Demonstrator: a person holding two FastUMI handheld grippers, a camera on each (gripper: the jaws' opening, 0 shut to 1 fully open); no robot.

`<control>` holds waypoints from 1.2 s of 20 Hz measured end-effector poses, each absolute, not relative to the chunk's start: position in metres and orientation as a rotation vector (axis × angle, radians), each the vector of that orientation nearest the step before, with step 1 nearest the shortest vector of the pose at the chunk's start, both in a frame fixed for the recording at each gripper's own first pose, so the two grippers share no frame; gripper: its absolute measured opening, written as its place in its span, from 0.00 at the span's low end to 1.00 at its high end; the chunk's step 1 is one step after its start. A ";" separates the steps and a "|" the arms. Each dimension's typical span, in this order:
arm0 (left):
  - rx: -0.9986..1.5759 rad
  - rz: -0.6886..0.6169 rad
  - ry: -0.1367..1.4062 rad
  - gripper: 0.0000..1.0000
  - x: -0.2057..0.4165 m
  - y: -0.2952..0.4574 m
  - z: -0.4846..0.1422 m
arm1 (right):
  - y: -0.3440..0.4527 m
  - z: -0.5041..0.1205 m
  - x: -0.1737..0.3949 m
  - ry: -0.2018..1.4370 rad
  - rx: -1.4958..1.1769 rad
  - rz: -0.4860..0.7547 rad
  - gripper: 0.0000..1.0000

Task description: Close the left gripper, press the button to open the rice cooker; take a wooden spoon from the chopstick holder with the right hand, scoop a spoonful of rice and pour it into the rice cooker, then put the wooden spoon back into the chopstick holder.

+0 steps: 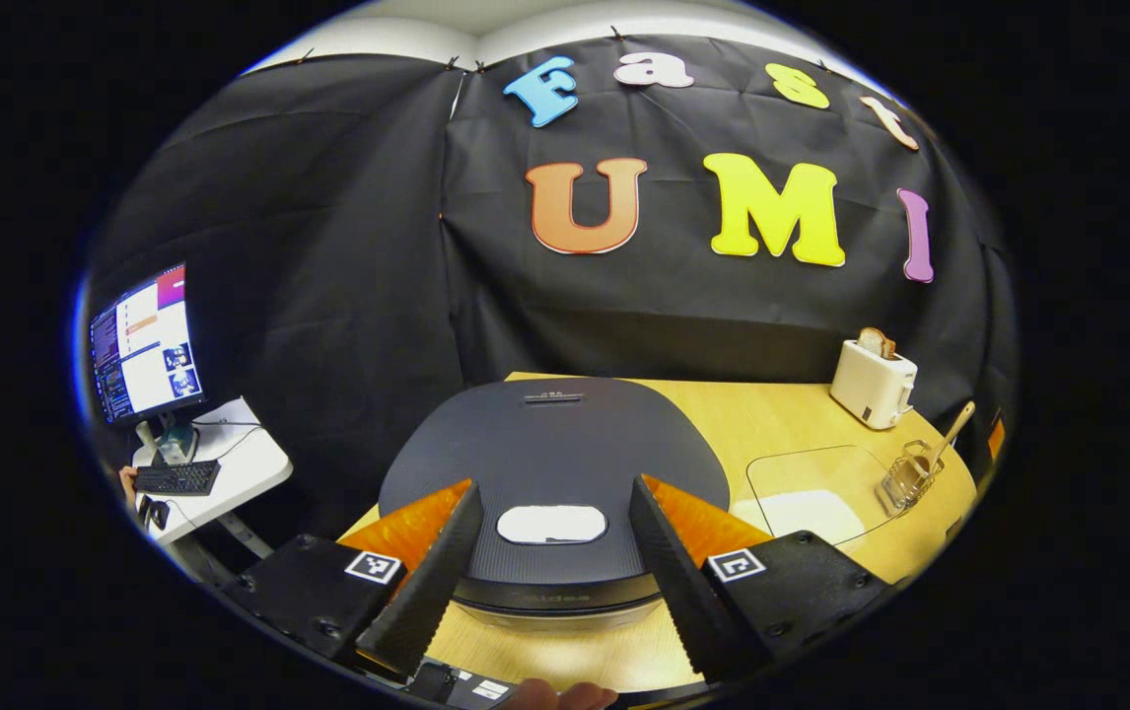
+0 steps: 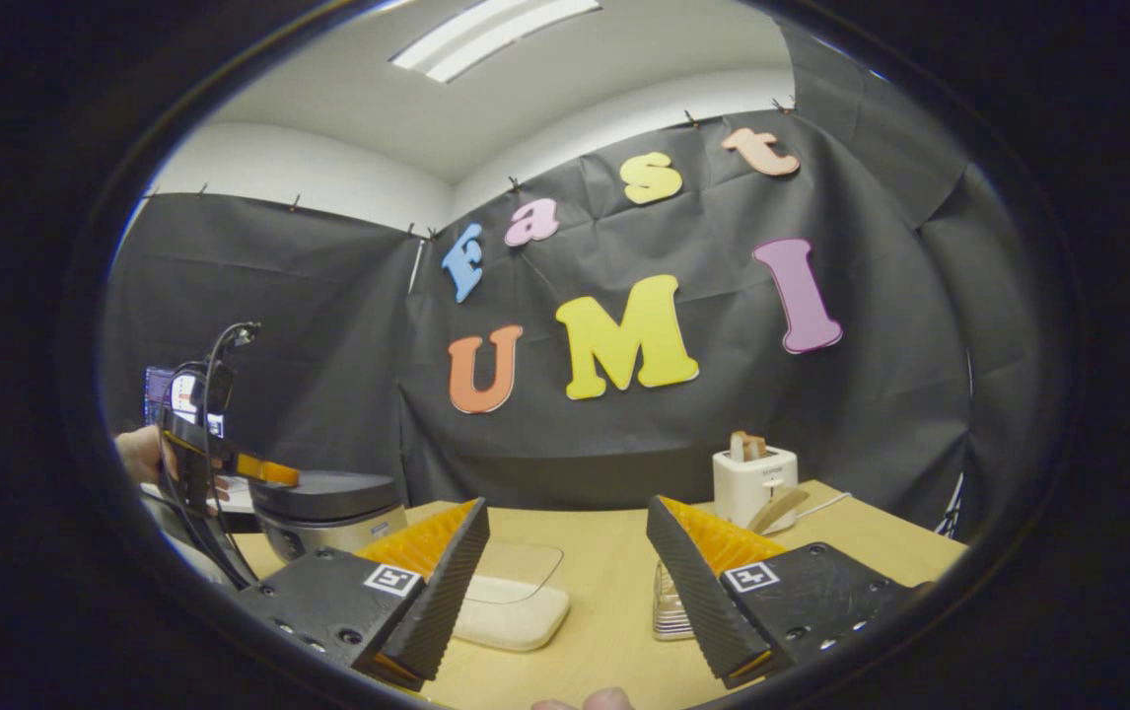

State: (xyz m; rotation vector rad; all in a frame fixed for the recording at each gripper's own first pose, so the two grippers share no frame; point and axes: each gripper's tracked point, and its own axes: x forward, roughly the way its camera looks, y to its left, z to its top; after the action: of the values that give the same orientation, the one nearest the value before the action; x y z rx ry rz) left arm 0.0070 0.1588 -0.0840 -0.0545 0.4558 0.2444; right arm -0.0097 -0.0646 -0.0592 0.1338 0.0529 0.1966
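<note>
The task is at its very start, judging by how things lie. The dark grey, rounded rice cooker [image 1: 553,463] sits on the light wooden table [image 1: 565,651] with its lid down, and its pale oval button [image 1: 551,525] near the front edge of the lid is unpressed. The left gripper [image 1: 553,567] hovers above that front edge with its jaws wide apart, one on each side of the button, so closing them comes first. To the right of the cooker lies a clear container of white rice [image 1: 807,503], and beyond it the wire chopstick holder [image 1: 908,475] with the wooden spoon [image 1: 948,436] upright inside. The right gripper [image 2: 565,582], also spread wide and empty, hangs over the table right of the cooker; pressing, scooping, pouring and returning all remain.
</note>
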 end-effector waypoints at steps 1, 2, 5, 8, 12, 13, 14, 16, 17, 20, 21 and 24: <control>-0.036 0.240 0.446 0.97 0.006 0.158 -0.085 | -0.065 -0.060 -0.009 0.053 0.137 0.192 0.95; -0.024 0.237 0.419 0.97 0.008 0.159 -0.083 | -0.064 -0.062 -0.008 0.054 0.144 0.191 1.00; -0.045 0.208 0.404 0.96 0.002 0.157 -0.091 | -0.060 -0.070 -0.005 0.067 0.171 0.191 0.95; -0.057 0.174 0.380 0.95 0.004 0.157 -0.090 | -0.056 -0.081 -0.001 0.091 0.176 0.195 0.95; -0.056 0.183 0.362 0.94 0.004 0.160 -0.089 | -0.055 -0.084 0.003 0.107 0.178 0.185 0.95; -0.064 0.204 0.363 0.93 0.004 0.161 -0.088 | -0.056 -0.081 0.003 0.094 0.171 0.180 0.95; -0.056 0.219 0.370 0.94 0.004 0.161 -0.088 | -0.059 -0.079 0.003 0.086 0.164 0.164 0.91; -0.062 0.247 0.360 0.94 0.005 0.160 -0.086 | -0.063 -0.076 0.006 0.076 0.154 0.133 0.95; -0.084 0.262 0.349 0.96 0.006 0.158 -0.083 | -0.066 -0.073 0.007 0.068 0.154 0.118 0.95; -0.130 0.269 0.299 0.99 0.009 0.139 -0.062 | -0.080 -0.064 0.015 0.034 0.122 0.035 0.95; -0.113 0.264 0.256 0.99 0.012 0.134 -0.050 | -0.081 -0.060 0.017 0.025 0.116 0.021 0.91; -0.060 0.242 0.153 1.00 0.015 0.120 -0.021 | -0.079 -0.040 0.019 -0.007 0.114 0.007 0.95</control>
State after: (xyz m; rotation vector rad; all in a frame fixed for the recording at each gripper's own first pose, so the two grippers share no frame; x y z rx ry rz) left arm 0.0152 0.1196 -0.0209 -0.0603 0.1533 0.2421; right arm 0.0189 -0.0791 -0.0401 0.1138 -0.0074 0.0070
